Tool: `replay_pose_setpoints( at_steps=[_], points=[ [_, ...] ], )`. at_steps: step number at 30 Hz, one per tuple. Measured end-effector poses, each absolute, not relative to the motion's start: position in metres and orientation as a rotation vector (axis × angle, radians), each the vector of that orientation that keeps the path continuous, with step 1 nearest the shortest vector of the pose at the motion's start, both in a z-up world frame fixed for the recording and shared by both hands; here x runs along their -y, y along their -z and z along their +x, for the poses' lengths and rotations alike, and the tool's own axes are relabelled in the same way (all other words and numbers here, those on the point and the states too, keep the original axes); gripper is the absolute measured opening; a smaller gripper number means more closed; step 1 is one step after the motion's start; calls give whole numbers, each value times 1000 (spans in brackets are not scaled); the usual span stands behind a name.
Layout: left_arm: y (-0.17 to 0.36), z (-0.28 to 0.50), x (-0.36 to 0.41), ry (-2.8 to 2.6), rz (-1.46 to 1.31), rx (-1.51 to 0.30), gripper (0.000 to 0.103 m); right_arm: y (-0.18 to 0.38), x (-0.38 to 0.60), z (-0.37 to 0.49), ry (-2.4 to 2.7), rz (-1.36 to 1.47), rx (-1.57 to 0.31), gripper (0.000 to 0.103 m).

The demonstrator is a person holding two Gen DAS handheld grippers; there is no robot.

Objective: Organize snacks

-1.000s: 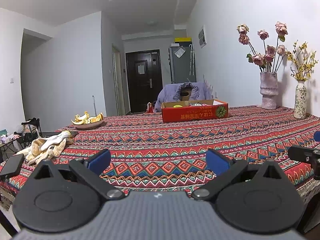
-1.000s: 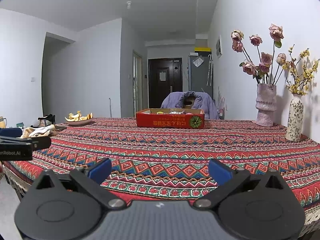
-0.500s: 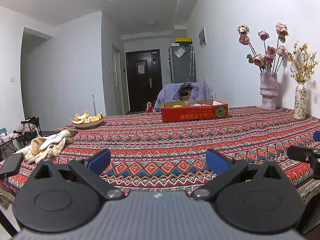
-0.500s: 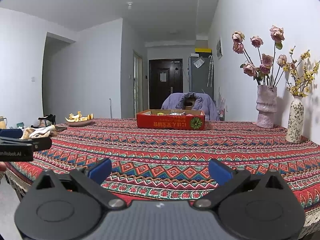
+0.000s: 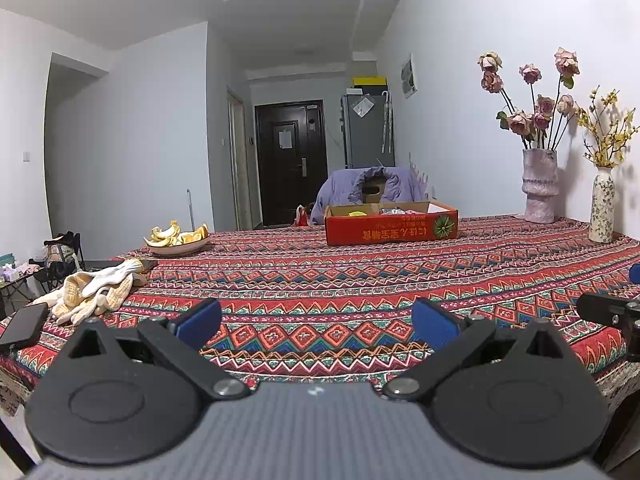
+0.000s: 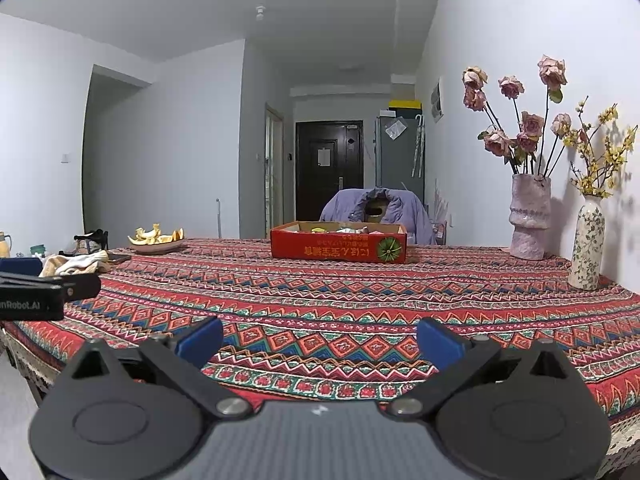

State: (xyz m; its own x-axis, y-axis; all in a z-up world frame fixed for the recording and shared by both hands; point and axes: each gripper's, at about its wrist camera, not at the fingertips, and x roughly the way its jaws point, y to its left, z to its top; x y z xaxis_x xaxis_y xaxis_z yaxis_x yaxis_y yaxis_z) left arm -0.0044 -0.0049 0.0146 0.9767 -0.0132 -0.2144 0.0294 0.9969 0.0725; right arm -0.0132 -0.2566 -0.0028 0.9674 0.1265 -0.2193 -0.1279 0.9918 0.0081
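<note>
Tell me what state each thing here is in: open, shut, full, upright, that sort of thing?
Left hand-held gripper: open, holding nothing.
Right hand-held gripper: open, holding nothing.
Red cardboard box: open-topped, items inside, on the table.
Dish: holds fruit peels.
Gloves: lying in a crumpled heap.
Phone: flat at the table edge, screen dark.
Pink vase: upright, holding roses.
Patterned vase: upright, holding yellow sprigs.
Dark door: shut.

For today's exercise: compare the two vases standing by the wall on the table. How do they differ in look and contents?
The pink vase is broad, with a ridged, stepped body; the white vase is slim and smooth, with a small floral print. The pink vase holds dusty pink roses; the white vase holds sprays of small yellow blossoms. Both stand upright on the patterned tablecloth, apart from each other.
</note>
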Motion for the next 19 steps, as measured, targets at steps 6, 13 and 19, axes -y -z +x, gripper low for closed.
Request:
replay_pose_setpoints(
  at_steps=[6,13,19],
  points=[
    [-15,-5,5,21,72,-212,103,4,255,-14,-129,-10,-222,103],
    [-14,-4,6,22,74,-221,103,4,254,-16,-113,-20,-211,103],
    [-13,-4,6,23,69,-216,103,5,253,-16,-114,-20,-214,103]
  ],
)
